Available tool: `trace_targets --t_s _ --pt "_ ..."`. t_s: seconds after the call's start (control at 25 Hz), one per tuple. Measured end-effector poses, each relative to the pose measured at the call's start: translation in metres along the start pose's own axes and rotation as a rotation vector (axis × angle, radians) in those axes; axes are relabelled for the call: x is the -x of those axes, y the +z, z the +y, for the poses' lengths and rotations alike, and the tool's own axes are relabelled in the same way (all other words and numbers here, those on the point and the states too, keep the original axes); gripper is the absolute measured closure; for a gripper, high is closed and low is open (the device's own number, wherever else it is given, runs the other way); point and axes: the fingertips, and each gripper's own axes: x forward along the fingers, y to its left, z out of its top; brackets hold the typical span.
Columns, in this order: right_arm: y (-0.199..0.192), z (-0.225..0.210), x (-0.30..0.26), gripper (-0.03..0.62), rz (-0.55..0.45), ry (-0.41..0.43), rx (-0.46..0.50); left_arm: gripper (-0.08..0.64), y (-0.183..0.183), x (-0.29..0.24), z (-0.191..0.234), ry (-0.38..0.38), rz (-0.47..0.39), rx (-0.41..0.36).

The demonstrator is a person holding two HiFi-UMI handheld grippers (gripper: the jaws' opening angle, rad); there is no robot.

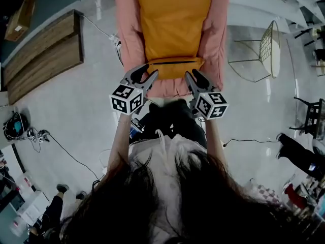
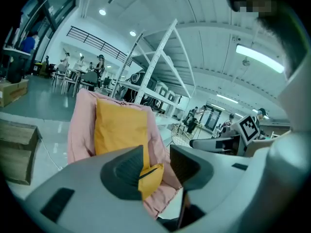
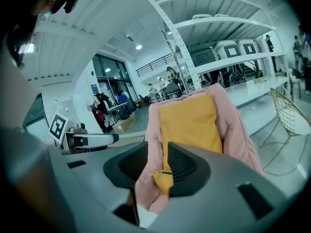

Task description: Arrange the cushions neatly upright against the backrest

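Observation:
An orange cushion (image 1: 172, 29) stands upright against the backrest of a pink padded chair (image 1: 124, 29). Its zipped lower edge bulges forward on the seat. My left gripper (image 1: 143, 76) and right gripper (image 1: 196, 79) hover side by side in front of the seat, both short of the cushion. Each is open, with nothing between its jaws. In the left gripper view the cushion (image 2: 121, 130) shows beyond the left gripper (image 2: 156, 163). In the right gripper view the cushion (image 3: 192, 125) stands behind the right gripper (image 3: 156, 165).
Wooden benches (image 1: 45, 55) lie on the floor at the left. A wire chair (image 1: 269, 50) stands right of the pink chair. Cables (image 1: 30, 131) trail over the floor at lower left. White shelving (image 2: 160, 67) rises behind, with people further back.

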Motion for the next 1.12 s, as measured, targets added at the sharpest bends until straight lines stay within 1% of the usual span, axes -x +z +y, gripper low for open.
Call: trace_targets --t_s 0.12,0.24,0.32,0.4,0.56,0.68,0.88,1.12 --pt "-0.005 0.006 0.011 0.474 0.011 0.007 0.017 0.407 -0.004 0.002 -0.016 -0.019 -0.004 -0.007" --pt "-0.007 0.01 0.023 0.486 0.017 0.014 0.024 0.445 -0.012 0.006 -0.028 -0.013 -0.005 0.004" --pt "-0.007 0.012 0.032 0.491 0.015 0.022 0.024 0.449 -0.015 0.008 -0.036 -0.011 0.001 0.009" --pt "-0.007 0.014 0.039 0.492 0.015 0.03 0.03 0.449 -0.018 0.009 -0.046 -0.026 0.006 0.011" --pt "-0.012 0.02 0.055 0.495 0.011 0.04 0.044 0.449 -0.023 0.013 -0.064 -0.041 -0.003 0.027" --pt "-0.018 0.027 0.075 0.497 0.002 0.047 0.049 0.449 -0.024 0.017 -0.082 -0.038 -0.007 0.004" --pt "-0.031 0.035 0.113 0.499 -0.003 0.061 0.059 0.449 -0.027 0.028 -0.126 -0.043 -0.015 -0.051" --pt "-0.044 0.047 0.15 0.5 -0.011 0.093 0.076 0.449 -0.045 0.041 -0.174 -0.039 0.001 -0.086"
